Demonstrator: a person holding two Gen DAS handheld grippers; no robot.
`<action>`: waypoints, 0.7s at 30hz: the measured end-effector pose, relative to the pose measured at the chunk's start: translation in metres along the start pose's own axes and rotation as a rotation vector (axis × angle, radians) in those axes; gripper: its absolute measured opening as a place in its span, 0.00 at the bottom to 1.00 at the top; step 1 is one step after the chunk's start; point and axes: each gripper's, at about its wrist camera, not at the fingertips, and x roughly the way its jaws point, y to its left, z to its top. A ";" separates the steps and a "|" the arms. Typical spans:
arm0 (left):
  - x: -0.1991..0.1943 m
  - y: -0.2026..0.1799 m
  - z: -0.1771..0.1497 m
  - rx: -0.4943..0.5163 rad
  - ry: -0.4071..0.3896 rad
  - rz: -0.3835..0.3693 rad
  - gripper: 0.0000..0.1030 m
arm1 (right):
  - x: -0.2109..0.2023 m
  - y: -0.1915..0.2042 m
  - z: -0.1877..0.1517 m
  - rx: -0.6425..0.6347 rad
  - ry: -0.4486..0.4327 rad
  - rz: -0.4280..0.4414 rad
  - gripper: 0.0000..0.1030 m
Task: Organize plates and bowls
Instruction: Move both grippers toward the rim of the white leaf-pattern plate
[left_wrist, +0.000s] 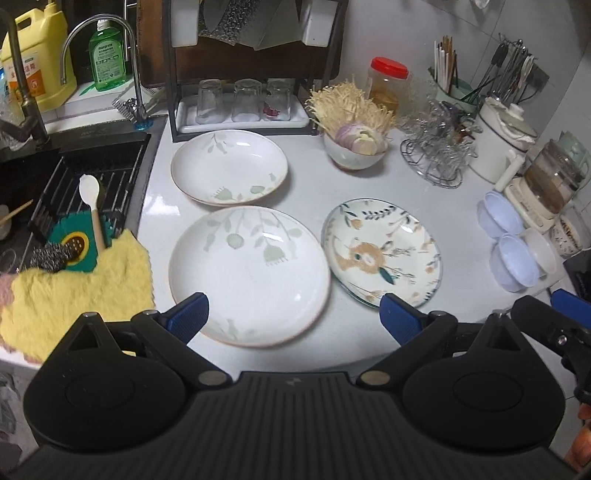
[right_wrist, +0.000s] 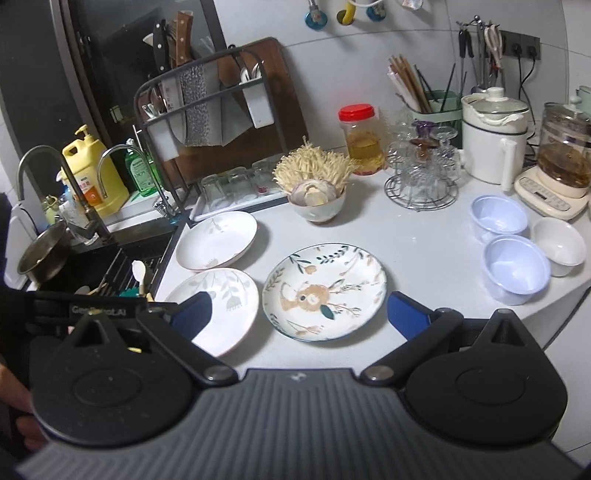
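— White stone counter (left_wrist: 354, 339), sink (left_wrist: 33, 173) at its left edge. What did the left wrist view give you?

— Three plates. A near leaf-pattern plate (left_wrist: 249, 275) sat straight ahead of the left hand-held gripper (left_wrist: 293, 315), whose blue fingers (left_wrist: 190, 314) were spread wide and empty, one over the plate's near rim, neither closed on it. A far leaf-pattern plate (left_wrist: 229, 166) lay behind it, just apart. A deer-pattern plate (left_wrist: 382, 253) lay right of the near one, with a second rim showing under its near edge.

— And from the right wrist?

— The right hand-held gripper (right_wrist: 299, 314) was also wide open, empty, with the deer-pattern plate (right_wrist: 324, 291) between and beyond its fingers. That view showed both lilac bowls (right_wrist: 515, 264) and a small white bowl (right_wrist: 559, 240) upright and clearly apart, at the counter's right; the left view squeezed them into its edge.

— Anything only the left view had?

— A yellow cloth (left_wrist: 77, 291) at the sink's corner and a white spoon (left_wrist: 90, 195) on the sink rack. The right view alone showed a steel pot (right_wrist: 44, 251) beside the taps and fingers of a hand (right_wrist: 14, 391) behind the left tool.

— Shared?

— A bowl of enoki mushrooms (right_wrist: 317, 195) and a red-lidded jar (right_wrist: 360, 138) at the back.
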 end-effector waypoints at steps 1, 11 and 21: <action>0.006 0.005 0.004 0.005 0.004 -0.003 0.98 | 0.006 0.003 0.000 0.010 0.006 -0.005 1.00; 0.068 0.066 0.037 0.034 0.066 -0.044 0.97 | 0.076 0.033 -0.002 0.113 0.076 -0.037 1.00; 0.119 0.125 0.044 -0.001 0.103 -0.138 0.97 | 0.139 0.061 -0.022 0.208 0.200 0.021 0.82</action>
